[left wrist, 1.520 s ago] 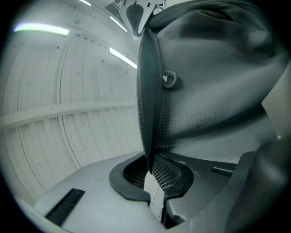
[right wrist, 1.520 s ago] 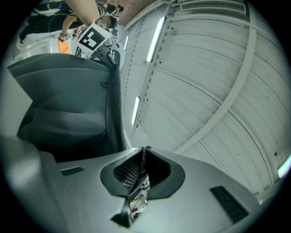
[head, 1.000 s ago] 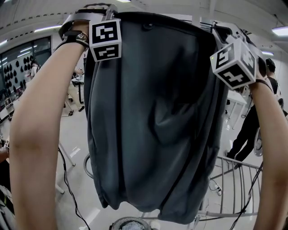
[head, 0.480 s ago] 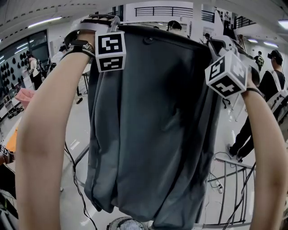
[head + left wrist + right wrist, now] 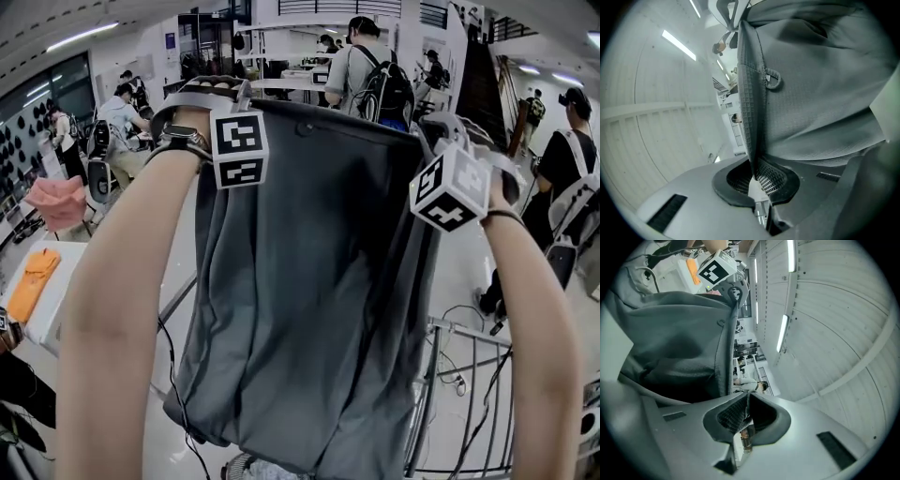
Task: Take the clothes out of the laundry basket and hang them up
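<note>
While both bare arms reach up and forward, the grey shorts (image 5: 319, 281) hang full length between the two grippers. They are stretched flat by the waistband, and the legs dangle free above the floor. The left gripper (image 5: 757, 180) is clenched on one end of the waistband, with the ribbed edge of the cloth pinched right between its jaws. A small loop (image 5: 773, 79) on the band sits just above the grip. The right gripper (image 5: 743, 416) is clamped on the other end, where a folded seam of the shorts runs down into its closed jaws.

Low on the right, a metal rack (image 5: 469, 375) stands just beside the hanging cloth. Well off to the left, an orange cloth (image 5: 33, 272) lies on a white table (image 5: 66, 309), and a pink cloth (image 5: 56, 202) is beyond it. Behind the shorts stands a person with a backpack (image 5: 370, 75), back turned.
</note>
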{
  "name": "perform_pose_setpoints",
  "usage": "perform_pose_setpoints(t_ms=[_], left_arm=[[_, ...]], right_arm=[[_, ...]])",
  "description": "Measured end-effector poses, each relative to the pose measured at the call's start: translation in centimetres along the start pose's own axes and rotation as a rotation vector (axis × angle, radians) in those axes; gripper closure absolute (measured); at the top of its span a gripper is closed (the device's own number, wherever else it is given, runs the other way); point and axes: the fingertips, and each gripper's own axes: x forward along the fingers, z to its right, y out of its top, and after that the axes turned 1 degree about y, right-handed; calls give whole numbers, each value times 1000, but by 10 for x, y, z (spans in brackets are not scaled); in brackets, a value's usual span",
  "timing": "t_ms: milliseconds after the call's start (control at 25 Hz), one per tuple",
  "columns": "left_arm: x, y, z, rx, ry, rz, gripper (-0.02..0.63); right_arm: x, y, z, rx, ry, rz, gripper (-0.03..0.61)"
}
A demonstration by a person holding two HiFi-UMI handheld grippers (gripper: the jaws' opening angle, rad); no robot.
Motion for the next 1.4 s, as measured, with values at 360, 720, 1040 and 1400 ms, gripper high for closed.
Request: perform_pose_setpoints(t_ms=[360,720,1040,1400], left_arm=[[22,31,87,5,-149,43,606],[33,66,178,34,-280,76,606],[29,93,245,34,-372,95,606],[-2,108,337,-61,-561,75,605]], right_arm=[[28,-23,-89,15,172,-54,563],[43,-48,-181,19,318,-93,563],[38,-65,-255,51,427,-122,563],[12,-69,-329,181,568,-199,563]])
